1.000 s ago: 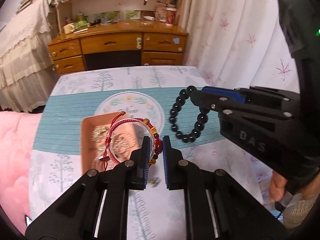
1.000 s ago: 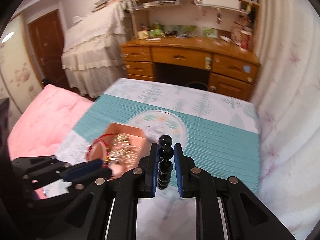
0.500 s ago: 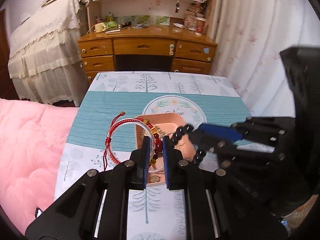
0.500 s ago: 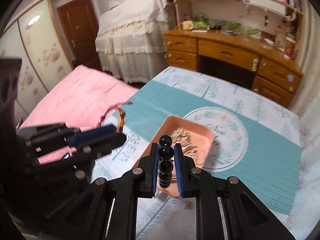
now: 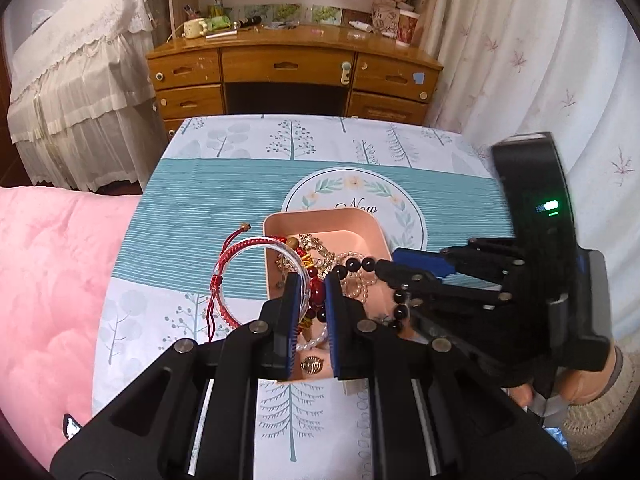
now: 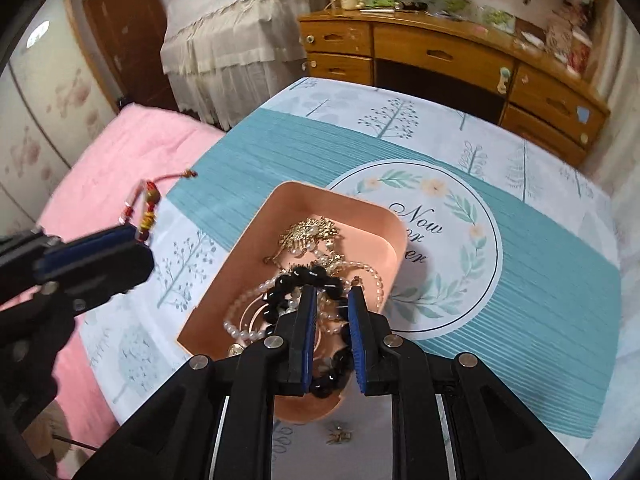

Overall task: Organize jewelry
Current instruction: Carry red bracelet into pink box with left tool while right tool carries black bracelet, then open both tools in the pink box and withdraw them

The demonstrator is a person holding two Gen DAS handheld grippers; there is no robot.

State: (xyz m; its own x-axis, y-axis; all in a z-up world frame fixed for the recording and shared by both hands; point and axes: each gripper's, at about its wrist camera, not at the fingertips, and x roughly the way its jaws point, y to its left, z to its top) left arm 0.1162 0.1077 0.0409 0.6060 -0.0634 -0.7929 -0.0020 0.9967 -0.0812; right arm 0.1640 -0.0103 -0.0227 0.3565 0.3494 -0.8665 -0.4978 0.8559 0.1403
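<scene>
Both tongs lowered over pink tray [image 6: 256, 240] — right tongs [image 6: 331, 308] pinching black bead bracelet [image 6: 304, 280], left tongs [image 5: 313, 286] pinching red bracelets [image 5: 240, 252]

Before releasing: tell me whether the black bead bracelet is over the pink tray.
Yes, the black bead bracelet in the right gripper hangs over the pink tray.

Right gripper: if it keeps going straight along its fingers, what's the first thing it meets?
Likely the jewelry pile in the pink tray: the right gripper, gripping the black bead bracelet, points down onto the pearl strand there. Depth unclear.
</scene>
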